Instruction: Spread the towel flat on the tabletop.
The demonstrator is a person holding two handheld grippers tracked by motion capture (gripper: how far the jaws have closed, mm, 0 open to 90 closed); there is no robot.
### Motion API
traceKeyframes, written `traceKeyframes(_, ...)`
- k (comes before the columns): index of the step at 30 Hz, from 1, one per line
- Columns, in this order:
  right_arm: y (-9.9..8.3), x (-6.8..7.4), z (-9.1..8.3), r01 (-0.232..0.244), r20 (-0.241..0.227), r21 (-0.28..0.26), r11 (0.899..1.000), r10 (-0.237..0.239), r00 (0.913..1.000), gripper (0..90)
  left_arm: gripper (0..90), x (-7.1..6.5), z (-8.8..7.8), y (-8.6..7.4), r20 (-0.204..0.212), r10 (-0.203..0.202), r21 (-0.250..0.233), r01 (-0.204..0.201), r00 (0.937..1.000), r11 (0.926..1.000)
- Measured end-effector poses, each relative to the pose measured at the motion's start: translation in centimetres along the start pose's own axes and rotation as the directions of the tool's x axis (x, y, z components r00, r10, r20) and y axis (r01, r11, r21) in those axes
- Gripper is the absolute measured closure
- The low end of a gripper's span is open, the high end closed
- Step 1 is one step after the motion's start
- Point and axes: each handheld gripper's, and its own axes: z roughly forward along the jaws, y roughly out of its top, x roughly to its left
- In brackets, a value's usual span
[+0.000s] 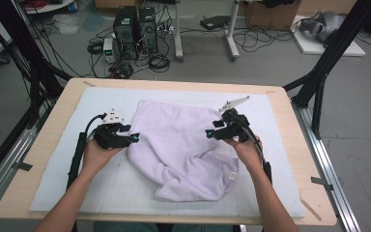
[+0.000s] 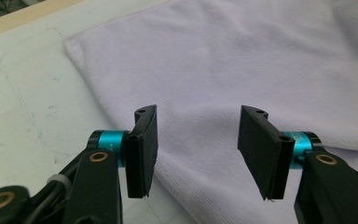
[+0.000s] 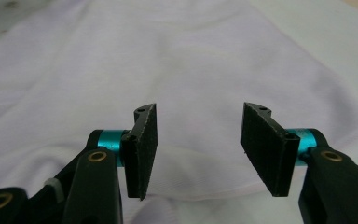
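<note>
A pale lilac towel [image 1: 181,147] lies rumpled in the middle of the table, with a small white tag [image 1: 232,176] near its front right fold. My left gripper [image 1: 136,138] sits at the towel's left edge, jaws open with nothing between them. In the left gripper view the towel [image 2: 242,70] spreads under and beyond the left gripper [image 2: 198,151]. My right gripper [image 1: 207,133] hovers at the towel's right side, also open. In the right gripper view the towel [image 3: 177,60] lies below the right gripper [image 3: 198,149].
A white mat [image 1: 63,159] covers the wooden table [image 1: 19,179]. Black frame legs [image 1: 319,82] stand at the table's right and left. Computer towers [image 1: 135,26] and cables lie on the floor beyond.
</note>
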Motion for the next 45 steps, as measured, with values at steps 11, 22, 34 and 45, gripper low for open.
traceKeyframes(11, -2.6, 7.1, -2.0, 0.122, -0.150, -0.071, 0.990, -0.132, 0.9798, 43.8, 41.6, -4.1, -2.4, -2.5, 0.074, 0.072, -0.013, -0.071, 0.9947, 0.9974)
traceKeyframes(22, -6.0, 10.9, 0.3, 0.234, -0.196, 0.044, 0.971, -0.221, 0.9554, 55.9, 61.0, -6.8, -0.5, -4.9, 0.157, 0.151, 0.100, -0.168, 0.9759, 0.9807)
traceKeyframes(34, -3.8, 9.2, -1.3, 0.191, -0.140, -0.002, 0.982, -0.189, 0.9720, 85.8, 88.2, -5.4, -2.3, -2.9, 0.121, 0.109, -0.016, -0.108, 0.9867, 0.9940)
traceKeyframes(45, -0.7, 2.3, -1.5, 0.066, 0.031, 0.027, 0.997, -0.067, 0.9973, 85.8, 88.2, -0.6, -1.0, 0.6, -0.013, -0.027, -0.070, 0.026, 0.9996, 0.9972)
